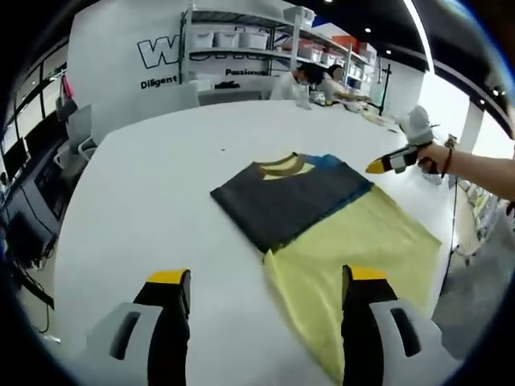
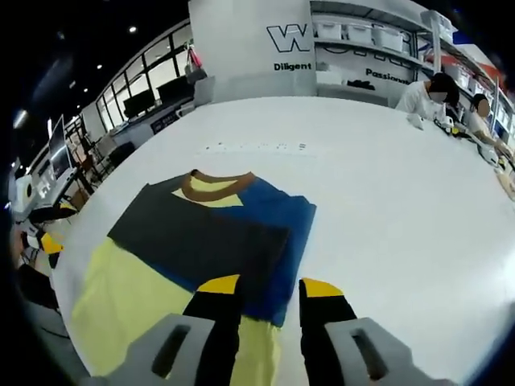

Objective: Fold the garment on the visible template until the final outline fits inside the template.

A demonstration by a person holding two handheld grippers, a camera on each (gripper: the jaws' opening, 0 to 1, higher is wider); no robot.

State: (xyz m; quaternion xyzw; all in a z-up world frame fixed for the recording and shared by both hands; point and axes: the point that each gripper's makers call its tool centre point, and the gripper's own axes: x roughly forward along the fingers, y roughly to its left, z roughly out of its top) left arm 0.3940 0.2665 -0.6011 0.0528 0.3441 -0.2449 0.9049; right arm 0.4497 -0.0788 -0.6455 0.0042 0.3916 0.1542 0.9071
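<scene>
A wide white table (image 1: 145, 201) fills a bright workshop, with storage shelves (image 1: 241, 36) against the back wall and people seated at the far end. The garment, a shirt (image 1: 290, 197) with a brown collar, lies flat near the middle of the table, its dark and blue upper part folded over, and rests on a pale yellow sheet (image 1: 354, 257) that I take to be the template; the yellow shows past the shirt's lower edge, so the fold seems to sit partly inside it, with more tidying probably needed.

The left gripper (image 1: 265, 281) hangs above the table's near edge, jaws spread wide and gripping nothing, one jaw over bare table and the other over the yellow sheet. The right gripper (image 2: 269, 285) hovers over the blue edge of the shirt (image 2: 217, 233), jaws a little apart and empty, likely lined up to pinch that edge for another fold. The table elsewhere is plain and uncluttered
</scene>
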